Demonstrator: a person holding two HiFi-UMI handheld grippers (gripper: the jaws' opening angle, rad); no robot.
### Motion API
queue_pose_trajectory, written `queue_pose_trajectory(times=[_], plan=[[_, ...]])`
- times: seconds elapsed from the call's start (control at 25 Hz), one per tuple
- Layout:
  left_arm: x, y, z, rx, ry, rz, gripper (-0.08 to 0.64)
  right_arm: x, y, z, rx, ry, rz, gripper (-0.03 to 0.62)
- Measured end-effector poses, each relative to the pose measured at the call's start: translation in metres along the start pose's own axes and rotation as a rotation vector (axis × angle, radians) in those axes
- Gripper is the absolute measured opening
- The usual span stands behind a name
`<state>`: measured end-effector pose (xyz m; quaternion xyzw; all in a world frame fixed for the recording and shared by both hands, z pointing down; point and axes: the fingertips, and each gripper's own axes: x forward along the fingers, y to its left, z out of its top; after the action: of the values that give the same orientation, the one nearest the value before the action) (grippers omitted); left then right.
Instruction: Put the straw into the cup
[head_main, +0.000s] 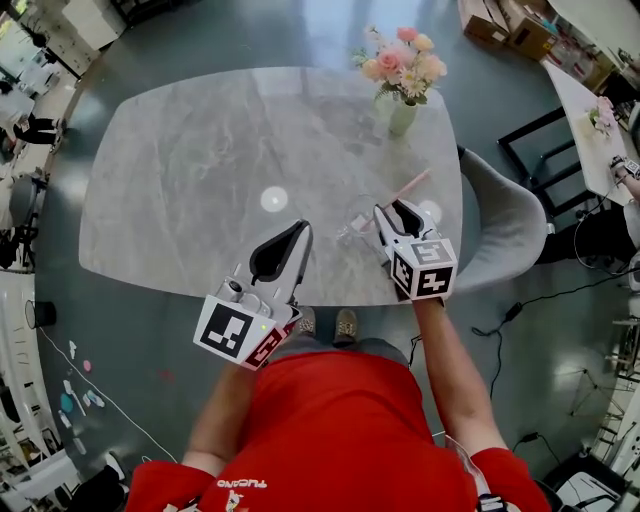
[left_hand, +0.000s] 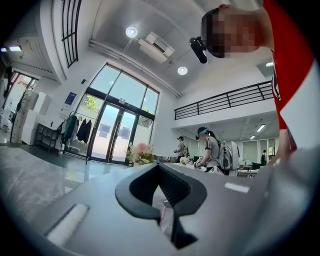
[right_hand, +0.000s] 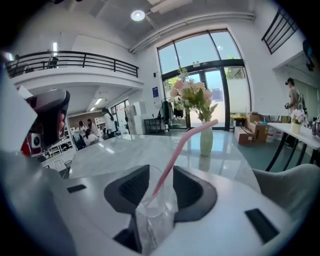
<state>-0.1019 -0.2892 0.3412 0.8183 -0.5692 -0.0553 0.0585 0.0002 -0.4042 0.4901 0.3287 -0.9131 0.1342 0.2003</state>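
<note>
The straw (right_hand: 182, 145) is pink, the cup (right_hand: 157, 220) clear, the table (head_main: 200, 170) grey with pale marbling, the shirt (head_main: 340, 430) red.

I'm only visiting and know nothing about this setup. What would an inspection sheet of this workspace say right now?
Surface: glossy grey marble table, lamp reflections on it.
Job's things: clear cup near the front edge, pink straw already standing in it.
Clutter: vase of flowers at the far side.
Grippers: right hand-held gripper open, cup between its jaws; left hand-held gripper shut, apart from the cup.
Cables: black cables on the floor by the chair.
Surroundings: grey chair, people at other tables, glass doors.
</note>
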Motion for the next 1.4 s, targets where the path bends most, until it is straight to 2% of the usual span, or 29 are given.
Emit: queue_pose_trajectory(times=[0.2,0.36,0.64,0.88,1.12,1.4], plan=[[0.005,-0.001,-0.007,-0.004,0.016,-0.036,0.005,-0.009,-0.008,-0.011,0.025,0.033,-0.027,0.138],[0.008,-0.005,-0.008,-0.002,0.026,-0.067,0.005,-0.027,-0.008,-0.009,0.04,0.013,-0.043,0.138],[0.015,-0.013,-0.001,0.025,0.029,-0.124,0.006,-0.081,0.032,0.044,0.002,-0.181,0.048,0.137],[0.014,-0.026,0.011,0.054,0.015,-0.179,0.005,-0.12,0.072,0.1,-0.024,-0.372,0.115,0.066],[0.013,-0.042,0.029,0.077,-0.012,-0.231,0.006,-0.141,0.096,0.123,-0.077,-0.443,0.128,0.012],[0.012,-0.056,0.036,0.081,-0.029,-0.27,0.005,-0.148,0.106,0.124,-0.102,-0.464,0.124,0.002]])
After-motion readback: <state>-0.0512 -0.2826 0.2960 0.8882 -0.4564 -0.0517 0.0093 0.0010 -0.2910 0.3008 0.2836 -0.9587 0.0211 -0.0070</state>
